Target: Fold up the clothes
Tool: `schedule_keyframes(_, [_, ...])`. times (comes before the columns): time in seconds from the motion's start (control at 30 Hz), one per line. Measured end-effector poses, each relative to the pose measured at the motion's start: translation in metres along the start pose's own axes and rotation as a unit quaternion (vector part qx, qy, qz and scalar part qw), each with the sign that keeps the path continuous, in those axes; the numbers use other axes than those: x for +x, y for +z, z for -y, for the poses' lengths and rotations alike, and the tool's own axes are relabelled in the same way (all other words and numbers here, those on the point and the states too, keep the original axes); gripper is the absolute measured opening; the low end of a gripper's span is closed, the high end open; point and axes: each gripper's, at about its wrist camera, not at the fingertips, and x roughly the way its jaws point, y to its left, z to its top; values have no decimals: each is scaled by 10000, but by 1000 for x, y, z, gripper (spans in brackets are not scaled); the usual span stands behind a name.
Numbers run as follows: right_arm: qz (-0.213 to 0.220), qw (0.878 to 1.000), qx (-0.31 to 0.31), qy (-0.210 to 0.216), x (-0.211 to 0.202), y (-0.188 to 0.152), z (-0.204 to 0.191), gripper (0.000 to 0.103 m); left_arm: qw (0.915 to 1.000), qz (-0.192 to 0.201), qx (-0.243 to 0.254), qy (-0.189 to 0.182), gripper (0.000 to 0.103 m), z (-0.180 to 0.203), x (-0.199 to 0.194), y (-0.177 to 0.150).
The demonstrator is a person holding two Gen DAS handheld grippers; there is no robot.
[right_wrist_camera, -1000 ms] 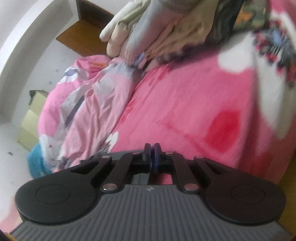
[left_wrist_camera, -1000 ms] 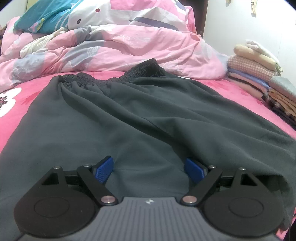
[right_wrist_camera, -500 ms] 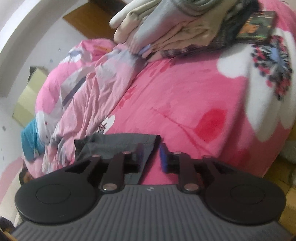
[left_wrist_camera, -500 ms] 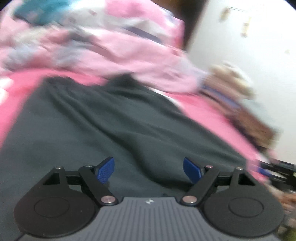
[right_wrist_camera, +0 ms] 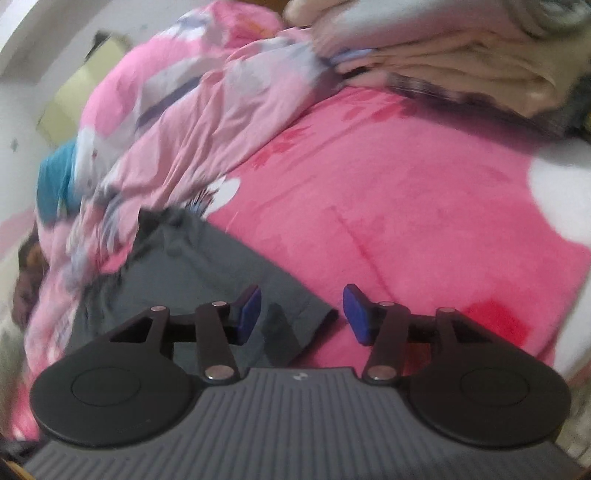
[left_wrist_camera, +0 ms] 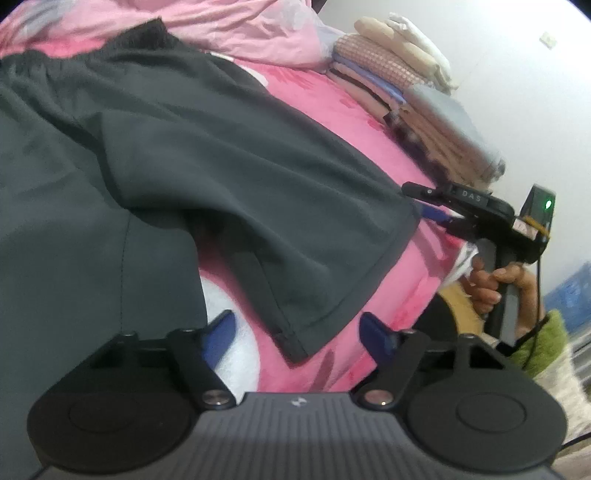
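Left gripper (left_wrist_camera: 297, 332): jaws spread wide, nothing between the blue pads (left_wrist_camera: 218, 338). Hovering over the near hem corner of the dark grey shorts (left_wrist_camera: 229, 155); the corner falls in the gap, contact not clear.

Right gripper (right_wrist_camera: 302, 314): jaws also wide apart, nothing clamped. Far hem corner of the shorts lies in the gap, nearer the left pad, which overlaps grey fabric. Right pad over bare sheet.

Same right gripper seen from the left wrist view (left_wrist_camera: 432, 212): tips right at the far hem corner, just beside the cloth edge. Touching or not: cannot tell. Handle held by a hand (left_wrist_camera: 495, 280) with a green sleeve (left_wrist_camera: 543, 343) below. Green LED lit on the rear module.

Shorts spread flat on the pink floral sheet (left_wrist_camera: 373, 110), elastic waistband (left_wrist_camera: 140, 33) at the far end, legs toward the cameras. Right leg lies partly over the left with a raised fold at the crotch. Bound hem along the right leg opening, white flower print showing between the legs.

Beyond the waistband: rumpled pink duvet (right_wrist_camera: 192, 110), with a teal patch at its far end in the right wrist view. Stack of folded clothes (left_wrist_camera: 406, 77) on the sheet, right of the shorts, well apart from them. Right wrist view motion-blurred toward the edges.
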Motion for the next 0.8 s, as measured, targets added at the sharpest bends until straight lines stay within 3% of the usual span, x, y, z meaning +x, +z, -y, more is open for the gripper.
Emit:
schedule_keyframes(0.03, [-45, 9998, -175, -16, 1, -2, -4, 23, 10000, -21, 10, 41, 40, 2, 1, 0])
schedule_keyframes(0.07, [-107, 9995, -302, -53, 2, -3, -8, 11, 10000, -47, 16, 75, 29, 3, 1, -1])
schedule_keyframes(0.1, [-188, 9991, -377, -66, 3, -4, -11, 3, 9998, -162, -66, -26, 8, 2, 4, 0])
schedule_keyframes(0.13, [-184, 9990, -403, -58, 2, -5, -14, 2, 9994, -276, -151, -131, 5, 0, 6, 1])
schedule_keyframes(0.33, [332, 9983, -435, 193, -33, 15, -33, 2, 9871, -321, -824, -1331, 4, -15, -12, 3])
schedule_keyframes(0.5, [83, 9997, -217, 9, -28, 18, -23, 2, 9801, -686, -1207, -1417, 3, -37, 3, -6])
schedule_keyframes(0.63, [-73, 9991, -324, -273, -21, 5, -22, 2, 9807, -807, -1152, -1359, 4, -41, 14, -13])
schedule_keyframes(0.7, [-195, 9978, -409, -481, -14, -2, -19, 2, 9830, -957, -1065, -1152, 5, -43, 24, -17])
schedule_keyframes(0.8, [-85, 9953, -576, -775, -19, 2, -23, 5, 9860, -1055, -844, -972, 9, -40, 24, -19])
